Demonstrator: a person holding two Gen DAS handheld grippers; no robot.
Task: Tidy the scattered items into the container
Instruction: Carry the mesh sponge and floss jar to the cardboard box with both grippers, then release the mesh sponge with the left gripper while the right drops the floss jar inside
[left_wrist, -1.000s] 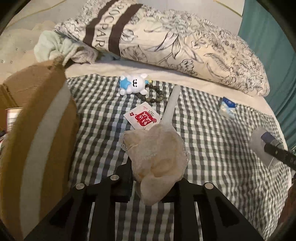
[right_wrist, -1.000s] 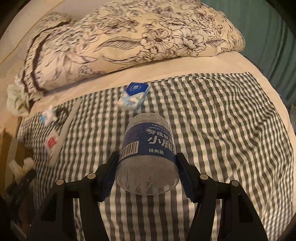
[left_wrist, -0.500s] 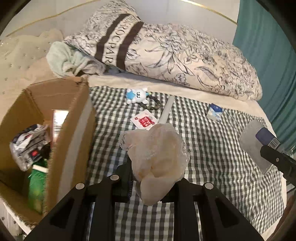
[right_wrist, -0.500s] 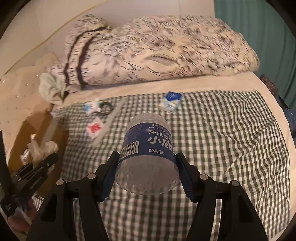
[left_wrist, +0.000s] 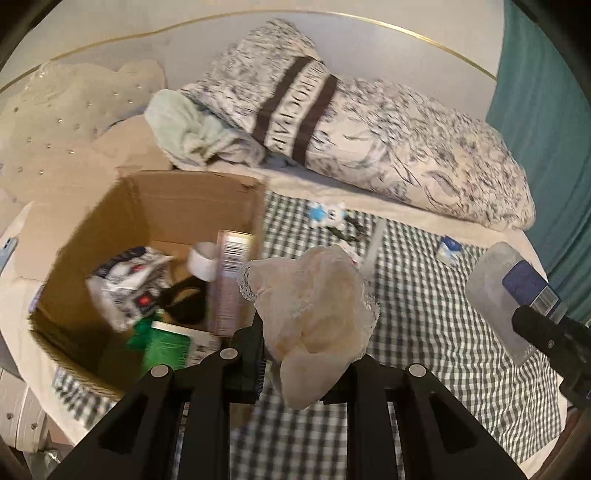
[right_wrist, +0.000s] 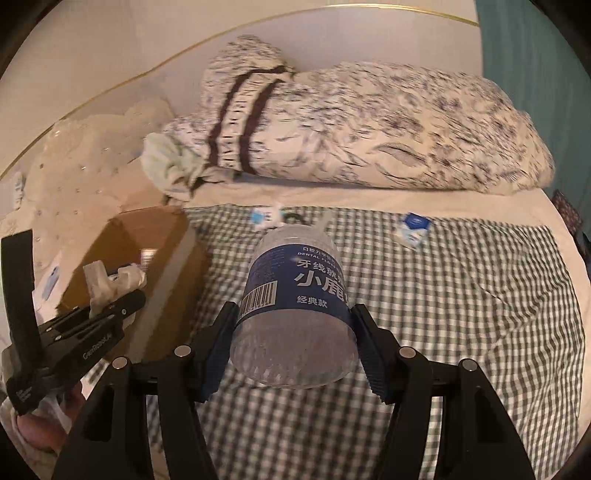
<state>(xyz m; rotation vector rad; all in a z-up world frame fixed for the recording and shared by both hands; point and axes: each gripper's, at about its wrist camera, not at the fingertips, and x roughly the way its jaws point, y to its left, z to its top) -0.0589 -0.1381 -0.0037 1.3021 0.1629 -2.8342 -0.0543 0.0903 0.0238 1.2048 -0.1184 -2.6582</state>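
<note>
At nine o'clock in my left view I see the open cardboard box (left_wrist: 147, 229) on the bed, already holding a crumpled packet (left_wrist: 125, 280), a roll of tape (left_wrist: 203, 262), a tall barcoded carton (left_wrist: 231, 280) and a green container (left_wrist: 166, 347). At six o'clock, my left hand-held gripper (left_wrist: 295, 354) is clamped on a cream lace cloth (left_wrist: 310, 306), which bunches up above the fingers, just right of the box wall. Beyond it, toward twelve o'clock on the checked blanket (left_wrist: 424, 314), lie a small blue-and-white toy (left_wrist: 327, 214) and, toward two o'clock, a blue-and-white packet (left_wrist: 448, 249). A patterned pillow (left_wrist: 369, 147) lies at the head of the bed.

In my right view, the right hand-held gripper (right_wrist: 293, 347) at six o'clock grips a clear floss tub with a blue label (right_wrist: 295, 295), pads pressing both its sides. The box sits at nine o'clock.
</note>
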